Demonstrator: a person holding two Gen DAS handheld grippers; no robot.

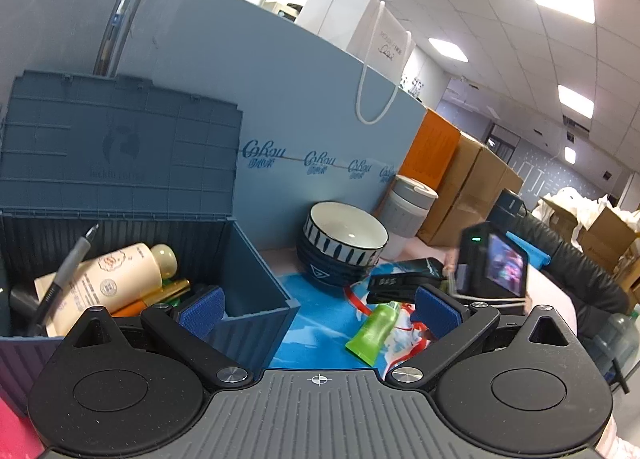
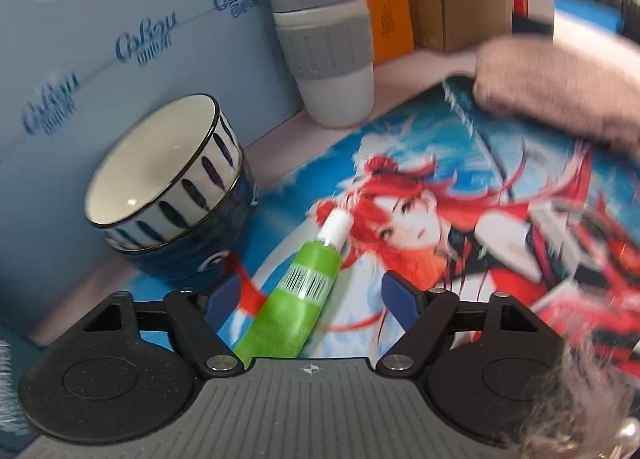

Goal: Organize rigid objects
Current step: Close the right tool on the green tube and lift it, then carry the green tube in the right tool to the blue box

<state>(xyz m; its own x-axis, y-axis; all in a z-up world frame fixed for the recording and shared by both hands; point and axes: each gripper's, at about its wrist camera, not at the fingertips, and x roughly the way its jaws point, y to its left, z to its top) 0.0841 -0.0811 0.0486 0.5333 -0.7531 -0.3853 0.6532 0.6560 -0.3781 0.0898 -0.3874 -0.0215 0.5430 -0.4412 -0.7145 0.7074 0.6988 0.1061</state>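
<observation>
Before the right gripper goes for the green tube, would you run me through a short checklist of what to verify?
1. Right gripper open: ok, jaws spread wide.
2. Green tube between the fingers: ok, lying flat on the printed mat, though nearer the left finger.
3. Clearance from the stacked bowls: cannot tell, they stand close on the left.
4. Blue storage box open to receive it: ok, lid up, bottles and a pen inside.
5. Left gripper free: ok, open, holding nothing.
</observation>
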